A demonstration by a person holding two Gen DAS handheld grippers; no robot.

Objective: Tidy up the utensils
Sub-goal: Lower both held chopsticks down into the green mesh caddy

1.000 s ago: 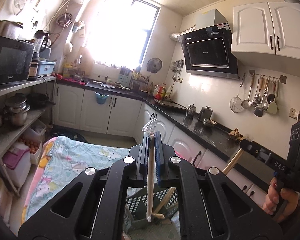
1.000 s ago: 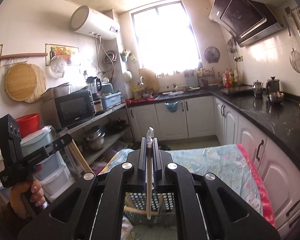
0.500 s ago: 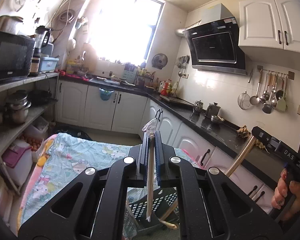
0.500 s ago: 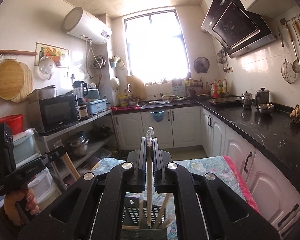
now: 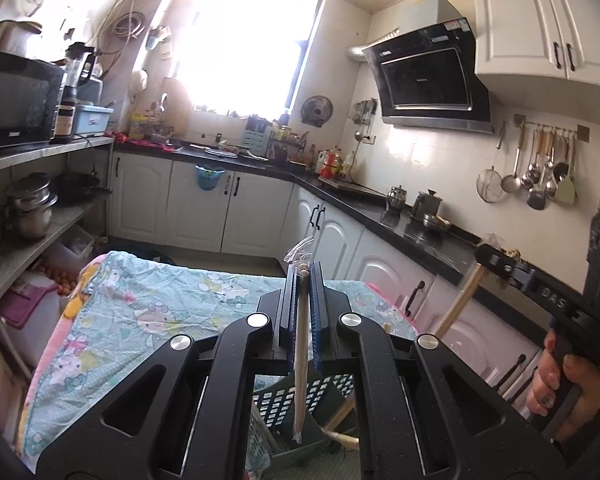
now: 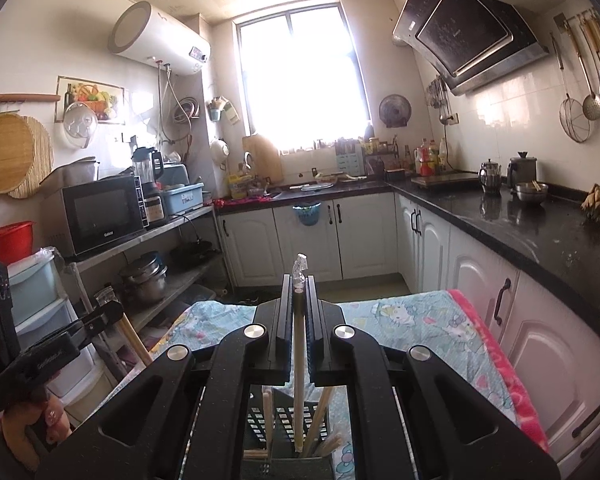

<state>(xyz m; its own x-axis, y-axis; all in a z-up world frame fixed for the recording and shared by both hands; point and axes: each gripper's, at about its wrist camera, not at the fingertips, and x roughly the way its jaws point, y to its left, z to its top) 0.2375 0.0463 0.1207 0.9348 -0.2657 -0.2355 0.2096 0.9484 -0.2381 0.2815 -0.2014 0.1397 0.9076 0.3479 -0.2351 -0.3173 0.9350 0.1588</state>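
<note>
My left gripper (image 5: 304,276) is shut on a plastic-wrapped wooden stick (image 5: 300,368) that hangs down over a dark perforated utensil basket (image 5: 288,404). My right gripper (image 6: 299,284) is shut on a similar wrapped wooden stick (image 6: 299,380), its lower end inside the basket (image 6: 284,428), which holds several wooden sticks. The right gripper also shows in the left wrist view (image 5: 488,258), holding its stick slanted toward the basket. The left gripper shows in the right wrist view (image 6: 108,312) at the far left.
The basket stands on a table with a light blue cartoon-print cloth (image 5: 148,312) with a pink edge (image 6: 500,352). A black counter (image 6: 540,232) with white cabinets runs along the right. Open shelves with a microwave (image 6: 100,212) and pots stand on the left.
Both grippers have tilted upward and risen slightly, so more of the kitchen and less of the basket shows. The right stick's tip now sits lower in the basket. Both stay shut.
</note>
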